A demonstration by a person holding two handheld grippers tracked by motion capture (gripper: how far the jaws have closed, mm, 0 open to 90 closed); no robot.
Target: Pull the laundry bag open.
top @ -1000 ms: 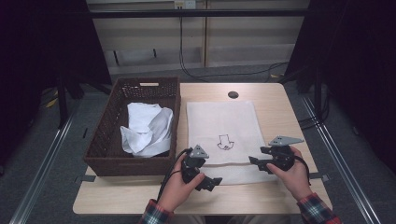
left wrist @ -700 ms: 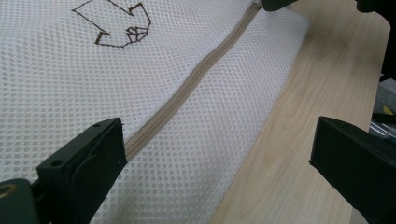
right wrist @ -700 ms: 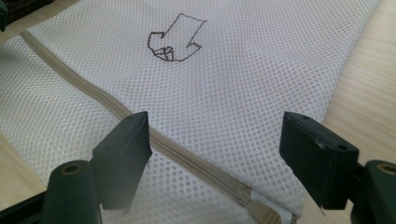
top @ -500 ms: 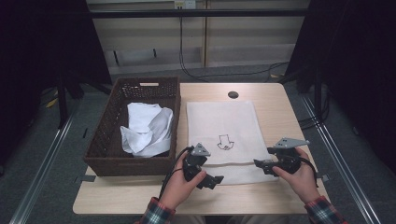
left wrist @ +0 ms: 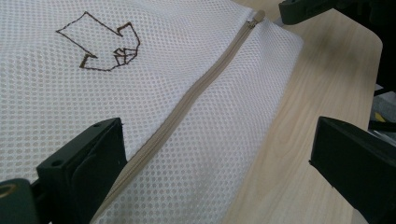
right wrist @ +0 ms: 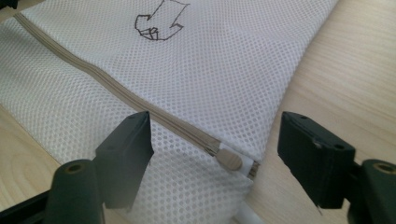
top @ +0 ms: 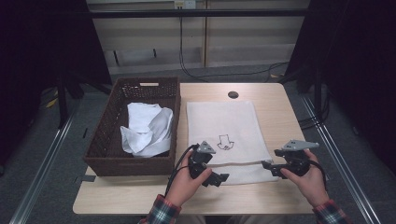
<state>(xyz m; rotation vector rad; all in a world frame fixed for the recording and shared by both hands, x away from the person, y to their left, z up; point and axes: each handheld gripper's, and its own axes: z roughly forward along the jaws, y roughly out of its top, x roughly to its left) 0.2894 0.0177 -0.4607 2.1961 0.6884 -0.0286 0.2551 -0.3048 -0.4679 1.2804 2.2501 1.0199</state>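
Two grippers poised at the near edge of a mesh bag (top: 224,133) lying flat on a table (top: 275,112).

From above, the left gripper (top: 215,178) sits at the bag's near left corner and the right gripper (top: 271,168) at its near right corner, each in a hand; a basket (top: 108,135) holding white cloth (top: 147,128) stands just left of the bag. The left gripper view adds what the high view cannot: jaws wide apart, a beige zipper (left wrist: 196,93) running away between them. The right gripper view shows jaws equally spread, straddling the zipper pull (right wrist: 229,161) at the bag's corner, and the stitched arrow mark (right wrist: 161,22) beyond.
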